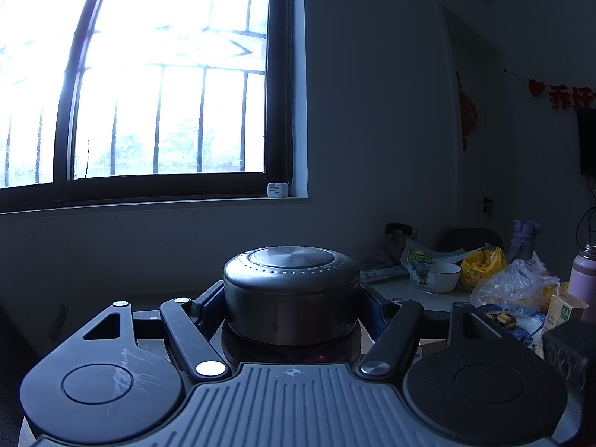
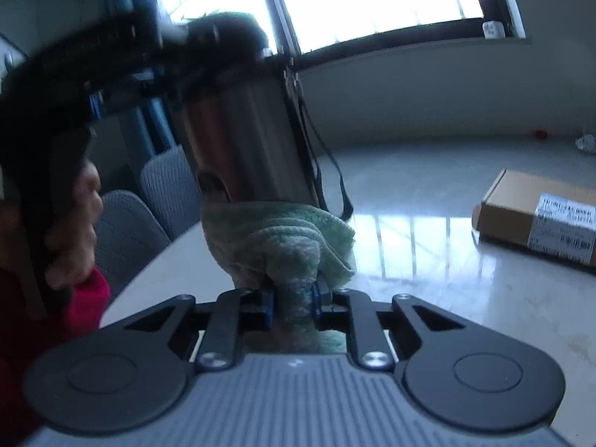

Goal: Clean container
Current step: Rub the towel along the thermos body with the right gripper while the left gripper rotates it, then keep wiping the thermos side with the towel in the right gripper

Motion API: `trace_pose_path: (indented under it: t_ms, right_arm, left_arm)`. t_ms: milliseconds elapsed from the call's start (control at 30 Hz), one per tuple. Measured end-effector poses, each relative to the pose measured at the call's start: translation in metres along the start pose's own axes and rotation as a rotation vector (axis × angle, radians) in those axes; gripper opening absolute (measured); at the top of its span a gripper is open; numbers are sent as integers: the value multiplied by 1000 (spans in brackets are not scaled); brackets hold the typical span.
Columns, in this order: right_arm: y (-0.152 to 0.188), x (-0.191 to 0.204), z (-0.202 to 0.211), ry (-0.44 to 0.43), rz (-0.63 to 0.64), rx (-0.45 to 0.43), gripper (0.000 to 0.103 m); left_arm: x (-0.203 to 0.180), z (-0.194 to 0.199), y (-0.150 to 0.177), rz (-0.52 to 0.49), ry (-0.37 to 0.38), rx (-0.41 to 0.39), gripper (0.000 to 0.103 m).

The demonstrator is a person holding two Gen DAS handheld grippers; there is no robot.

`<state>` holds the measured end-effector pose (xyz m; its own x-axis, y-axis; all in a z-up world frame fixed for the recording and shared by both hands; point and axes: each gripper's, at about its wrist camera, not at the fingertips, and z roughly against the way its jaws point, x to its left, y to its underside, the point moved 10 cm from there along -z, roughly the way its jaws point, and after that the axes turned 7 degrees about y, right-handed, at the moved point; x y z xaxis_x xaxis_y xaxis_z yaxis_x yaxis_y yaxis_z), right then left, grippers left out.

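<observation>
A steel container [image 1: 292,298] is held upside down in my left gripper [image 1: 292,320], which is shut on its body, with its flat base toward the window. In the right wrist view the same container [image 2: 242,138] hangs tilted above the table, gripped near its upper end by the left gripper [image 2: 111,56] with a hand on the handle. My right gripper [image 2: 294,305] is shut on a green cloth [image 2: 283,238], and the cloth presses against the container's lower end.
A cardboard box [image 2: 536,216] lies on the white table [image 2: 428,260] at the right. Grey chairs [image 2: 149,201] stand at the table's left edge. Bags, a white bowl [image 1: 445,275] and bottles [image 1: 581,279] crowd the table's far right.
</observation>
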<state>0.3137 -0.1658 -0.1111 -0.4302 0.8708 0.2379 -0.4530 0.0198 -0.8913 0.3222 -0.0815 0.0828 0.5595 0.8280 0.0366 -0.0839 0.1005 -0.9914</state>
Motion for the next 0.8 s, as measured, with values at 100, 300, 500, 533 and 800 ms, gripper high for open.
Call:
trace_pose_path:
  t_ms: [100, 300, 500, 533, 800]
  right_arm:
    - [9, -1, -11, 17, 19, 44, 18]
    - [26, 5, -11, 46, 46, 79, 18]
    - [15, 4, -6, 70, 58, 56, 18]
    - [10, 5, -1, 71, 57, 42, 18]
    - [-42, 18, 44, 75, 78, -133, 18]
  left_arm:
    - [-1, 1, 0, -2, 0, 1, 72]
    - [-2, 2, 0, -3, -3, 1, 72]
    - [-2, 3, -1, -5, -2, 1, 72]
    - [-2, 2, -1, -4, -3, 1, 72]
    - [-1, 2, -2, -6, -5, 2, 72]
